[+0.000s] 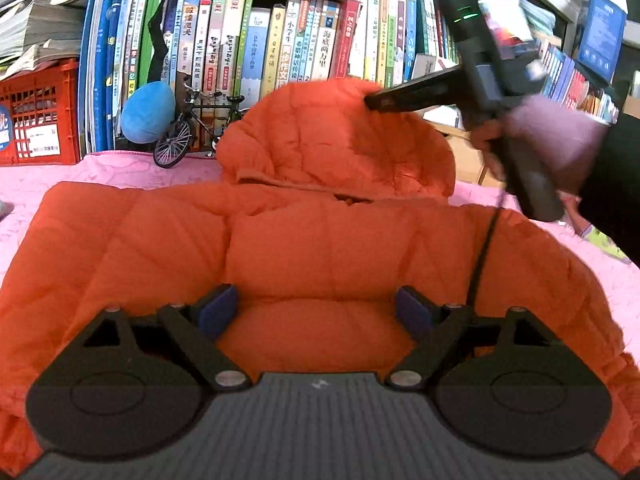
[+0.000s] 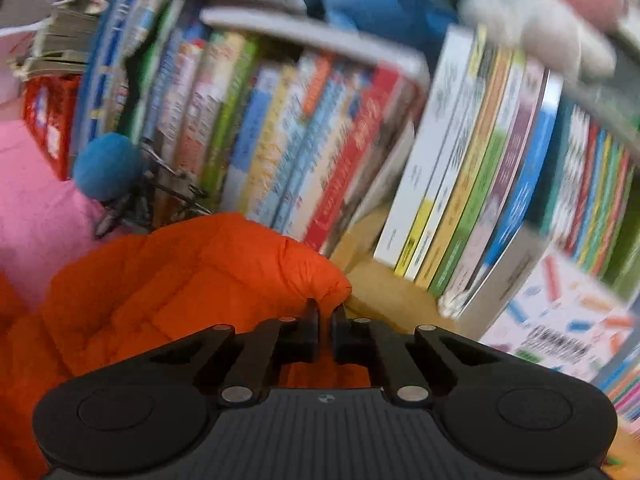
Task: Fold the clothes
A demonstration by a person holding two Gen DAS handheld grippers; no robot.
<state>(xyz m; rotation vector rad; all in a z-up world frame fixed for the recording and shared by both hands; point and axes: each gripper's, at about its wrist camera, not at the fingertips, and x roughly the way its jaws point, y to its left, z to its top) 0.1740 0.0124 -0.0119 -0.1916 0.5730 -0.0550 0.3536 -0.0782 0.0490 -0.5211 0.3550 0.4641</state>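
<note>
An orange puffer jacket [image 1: 320,248] lies on a pink cloth, its hood [image 1: 336,140] lifted upright at the far end. My left gripper [image 1: 318,308] hovers open just over the jacket's body, blue pads apart. My right gripper [image 1: 376,102] reaches in from the right and pinches the hood's top edge. In the right wrist view the right gripper [image 2: 325,316] is shut on the orange hood [image 2: 208,272], with fabric caught between the fingertips. A gloved hand [image 1: 556,140] holds that tool.
A pink cloth [image 1: 120,172] covers the surface. Behind it stands a packed bookshelf [image 1: 280,40], a small model bicycle [image 1: 188,128], a blue plush toy [image 1: 148,112] and a red crate [image 1: 40,120]. The right wrist view is blurred by motion.
</note>
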